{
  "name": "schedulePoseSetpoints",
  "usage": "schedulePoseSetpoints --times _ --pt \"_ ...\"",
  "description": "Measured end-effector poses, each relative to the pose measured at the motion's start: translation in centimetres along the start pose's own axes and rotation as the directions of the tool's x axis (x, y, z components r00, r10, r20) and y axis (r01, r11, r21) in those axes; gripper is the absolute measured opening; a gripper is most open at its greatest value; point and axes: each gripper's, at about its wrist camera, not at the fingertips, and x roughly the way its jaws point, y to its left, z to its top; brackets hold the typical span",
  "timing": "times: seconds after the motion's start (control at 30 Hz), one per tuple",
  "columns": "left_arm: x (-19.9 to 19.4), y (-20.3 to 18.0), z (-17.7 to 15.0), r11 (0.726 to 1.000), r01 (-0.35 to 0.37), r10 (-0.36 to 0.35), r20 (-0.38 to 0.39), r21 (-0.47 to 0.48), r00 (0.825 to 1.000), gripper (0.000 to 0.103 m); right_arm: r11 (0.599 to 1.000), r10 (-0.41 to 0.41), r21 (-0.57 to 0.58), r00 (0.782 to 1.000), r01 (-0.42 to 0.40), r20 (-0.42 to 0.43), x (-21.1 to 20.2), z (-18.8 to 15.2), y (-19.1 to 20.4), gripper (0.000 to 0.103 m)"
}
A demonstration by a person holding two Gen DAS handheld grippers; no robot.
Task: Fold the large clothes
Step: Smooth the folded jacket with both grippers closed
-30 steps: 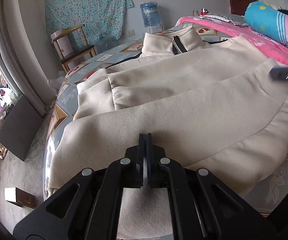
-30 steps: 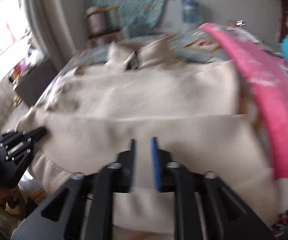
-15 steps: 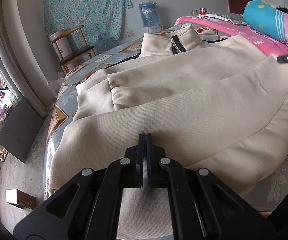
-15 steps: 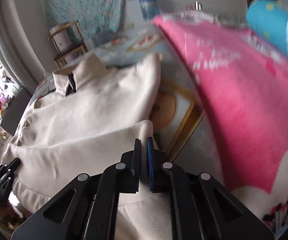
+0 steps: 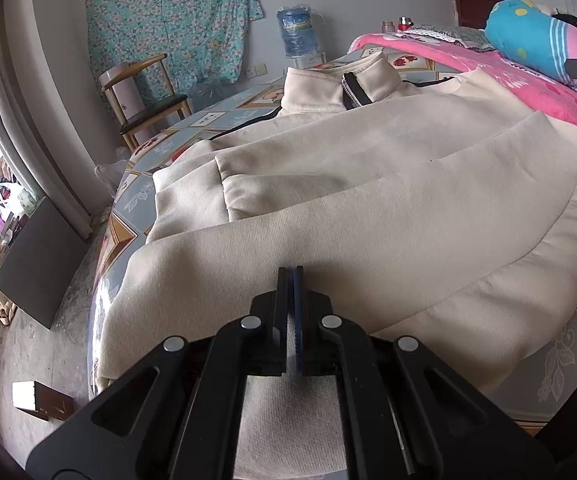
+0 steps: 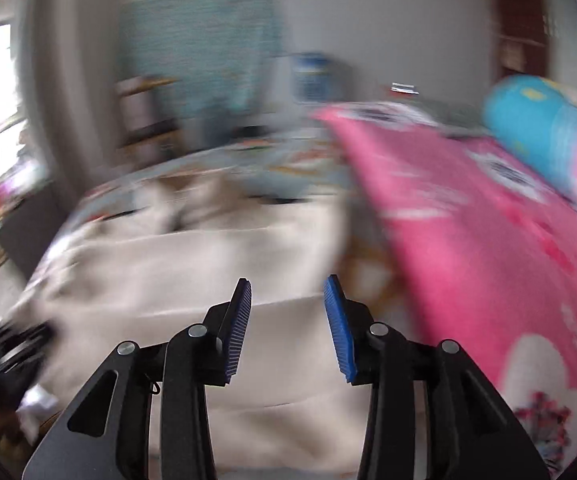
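- Cream fleece zip-collar jacket (image 5: 368, 208) lies on the patterned bed sheet (image 5: 560, 364); left gripper (image 5: 292, 276) pinches its near hem.
- Right gripper (image 6: 287, 292) hovers above it, fingers spread, empty.
- Bottom part lies folded up; judging by this, further folds remain.
- Pink blanket (image 5: 528, 92) lies beyond.

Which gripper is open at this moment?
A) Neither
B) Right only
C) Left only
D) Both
B: the right gripper has a wide gap between its blue pads with nothing between them, while the left gripper has its fingers pressed together at the edge of the cream jacket.
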Motion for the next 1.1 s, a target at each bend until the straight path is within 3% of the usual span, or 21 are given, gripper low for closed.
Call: schedulePoseSetpoints --times 0.1,0.2,0.3,0.4,0.5,0.57,0.63,0.67,0.7,0.77,0.83,0.9,0.97,1.03,1.1 --pt "0.0 0.0 0.0 1.000 0.001 -0.001 -0.001 -0.002 1.000 0.002 0.982 0.145 -0.109 0.984 -0.156 -0.099 2.9 -0.9 5.8 0.037" --pt "0.0 0.1 0.0 1.000 0.006 -0.006 0.001 -0.012 1.000 0.002 0.962 0.175 -0.181 0.971 -0.203 -0.163 6.3 -1.4 9.6 0.029" --pt "-0.2 0.2 -0.1 1.000 0.020 -0.020 0.006 -0.024 1.000 0.003 0.967 0.126 -0.192 0.967 -0.169 -0.220 10.1 -1.8 10.7 0.024" --pt "-0.7 1.2 -0.2 0.994 0.079 -0.079 0.000 -0.072 0.997 0.005 0.970 0.139 -0.163 0.965 -0.178 -0.222 10.3 -1.3 10.3 0.023" --pt "-2.6 3.5 -0.5 0.982 0.115 -0.109 0.047 -0.148 0.993 0.005 0.970 0.155 -0.147 0.961 -0.191 -0.227 10.5 -1.4 9.8 0.021" --pt "-2.7 5.3 -1.1 0.979 0.078 -0.075 0.018 -0.190 0.997 0.005 0.971 0.159 -0.140 0.961 -0.193 -0.226 10.3 -1.6 9.8 0.021" --pt "-1.7 7.2 -2.4 0.976 -0.003 -0.011 -0.063 -0.216 0.998 0.002 0.972 0.156 -0.139 0.962 -0.190 -0.225 10.2 -1.8 9.9 0.021" --pt "-1.4 8.8 -3.5 0.967 -0.009 -0.015 -0.094 -0.253 0.995 0.002 0.972 0.157 -0.138 0.961 -0.191 -0.226 10.3 -1.6 9.9 0.021" --pt "-1.8 9.8 -4.2 0.958 0.021 -0.046 -0.079 -0.287 0.996 0.002 0.972 0.159 -0.137 0.961 -0.193 -0.226 10.3 -1.6 9.9 0.021" --pt "-2.9 11.1 -5.1 0.951 0.010 -0.033 -0.068 -0.309 0.997 0.002 0.970 0.163 -0.139 0.960 -0.197 -0.227 10.2 -1.6 9.9 0.021" --pt "-3.1 12.1 -6.2 0.952 -0.147 0.110 -0.148 -0.270 0.983 0.002 0.970 0.171 -0.131 0.959 -0.204 -0.226 10.2 -1.6 9.7 0.021" --pt "-3.5 13.9 -7.6 0.931 -0.161 0.106 -0.179 -0.328 0.978 0.002 0.970 0.182 -0.117 0.957 -0.212 -0.225 10.3 -1.6 9.5 0.021" --pt "-5.0 15.1 -8.3 0.910 -0.145 0.091 -0.154 -0.388 0.984 0.002 0.970 0.183 -0.120 0.957 -0.214 -0.225 10.3 -1.7 9.5 0.021" --pt "-6.6 14.4 -7.6 0.920 -0.125 0.097 -0.094 -0.371 0.991 0.002 0.969 0.177 -0.128 0.958 -0.209 -0.227 10.3 -1.6 9.6 0.021" --pt "-8.3 12.7 -6.1 0.937 -0.034 0.037 0.001 -0.347 0.999 0.002 0.969 0.174 -0.133 0.958 -0.208 -0.229 10.3 -1.6 9.7 0.021"
